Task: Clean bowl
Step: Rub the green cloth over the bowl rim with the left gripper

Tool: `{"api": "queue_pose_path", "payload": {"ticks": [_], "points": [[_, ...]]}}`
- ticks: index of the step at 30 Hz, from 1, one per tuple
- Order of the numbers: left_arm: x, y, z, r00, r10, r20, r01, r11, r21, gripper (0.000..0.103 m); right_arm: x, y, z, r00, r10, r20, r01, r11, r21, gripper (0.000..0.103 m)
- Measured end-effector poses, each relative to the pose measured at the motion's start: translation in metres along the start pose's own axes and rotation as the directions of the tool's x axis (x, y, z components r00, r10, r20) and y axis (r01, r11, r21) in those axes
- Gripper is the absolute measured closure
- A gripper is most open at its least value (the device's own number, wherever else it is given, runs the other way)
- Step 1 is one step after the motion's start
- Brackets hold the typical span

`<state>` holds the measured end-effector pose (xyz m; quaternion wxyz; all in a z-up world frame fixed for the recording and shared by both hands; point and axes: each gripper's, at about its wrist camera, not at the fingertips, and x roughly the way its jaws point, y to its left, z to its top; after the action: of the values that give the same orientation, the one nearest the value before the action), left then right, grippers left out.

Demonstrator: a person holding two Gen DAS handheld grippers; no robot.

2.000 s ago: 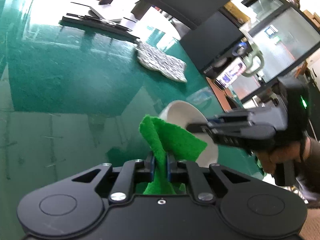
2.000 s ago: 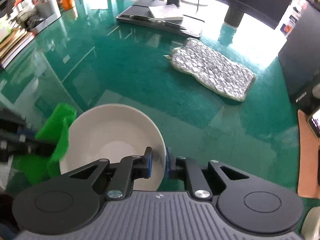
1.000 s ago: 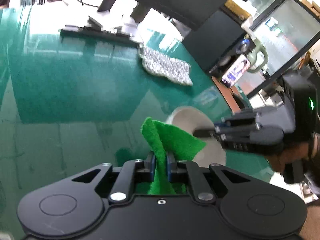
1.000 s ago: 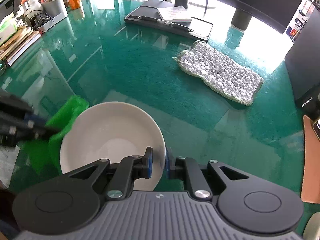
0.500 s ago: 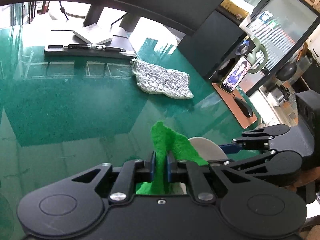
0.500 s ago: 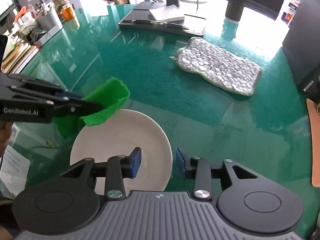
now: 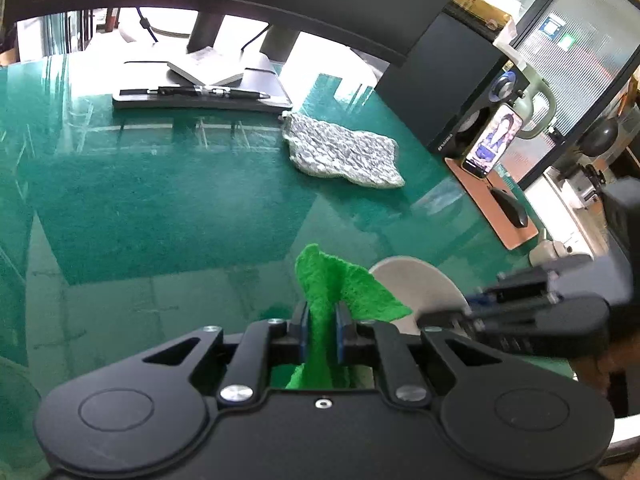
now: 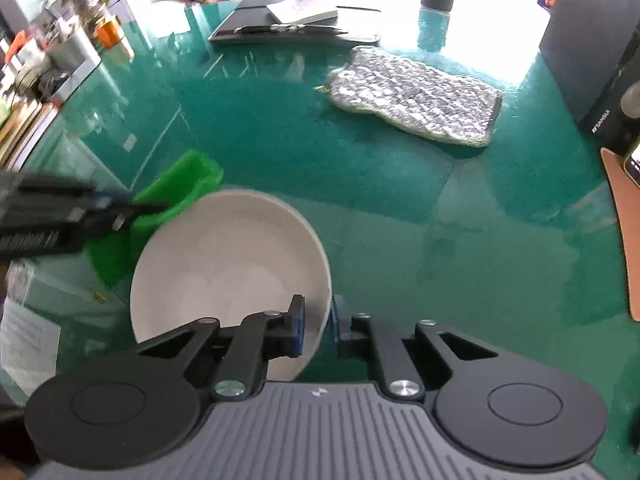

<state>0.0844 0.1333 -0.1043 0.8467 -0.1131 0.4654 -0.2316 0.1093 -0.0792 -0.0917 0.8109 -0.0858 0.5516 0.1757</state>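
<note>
left hand-held gripper (image 7: 321, 322): angled downward, jaws pinched tight on green cloth (image 7: 344, 284) | right hand-held gripper (image 8: 316, 330): pointing steeply down, jaws just reclosed, clamping white bowl (image 8: 224, 256) rim

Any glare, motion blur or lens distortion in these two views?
Left wrist view: window glare whitens the far table; the right gripper is smeared. Right wrist view: the left gripper is blurred, backlight blows out the top, fisheye bends the edges.
</note>
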Motion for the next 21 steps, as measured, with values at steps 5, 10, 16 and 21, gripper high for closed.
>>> {"api": "queue_pose_path", "payload": {"ticks": [5, 10, 16, 21], "points": [[-0.003, -0.007, -0.010, 1.000, 0.020, -0.023, -0.020, 1.000, 0.018, 0.091, 0.005, 0.001, 0.009, 1.000, -0.019, 0.011, 0.020, 0.999, -0.050, 0.088], [0.001, -0.002, -0.003, 1.000, 0.025, -0.015, -0.025, 0.999, 0.024, 0.091, 0.005, 0.009, 0.008, 1.000, -0.024, 0.011, 0.025, 0.991, -0.134, 0.088], [0.020, -0.006, 0.021, 1.000, 0.028, -0.005, -0.028, 0.997, 0.067, 0.090, 0.004, 0.011, 0.008, 1.000, -0.014, 0.009, 0.015, 0.990, -0.143, 0.088], [0.017, -0.011, 0.015, 0.999, 0.033, -0.019, -0.031, 0.995, 0.096, 0.090, 0.004, 0.010, 0.009, 1.000, -0.006, 0.013, 0.008, 0.992, -0.125, 0.087]]}}
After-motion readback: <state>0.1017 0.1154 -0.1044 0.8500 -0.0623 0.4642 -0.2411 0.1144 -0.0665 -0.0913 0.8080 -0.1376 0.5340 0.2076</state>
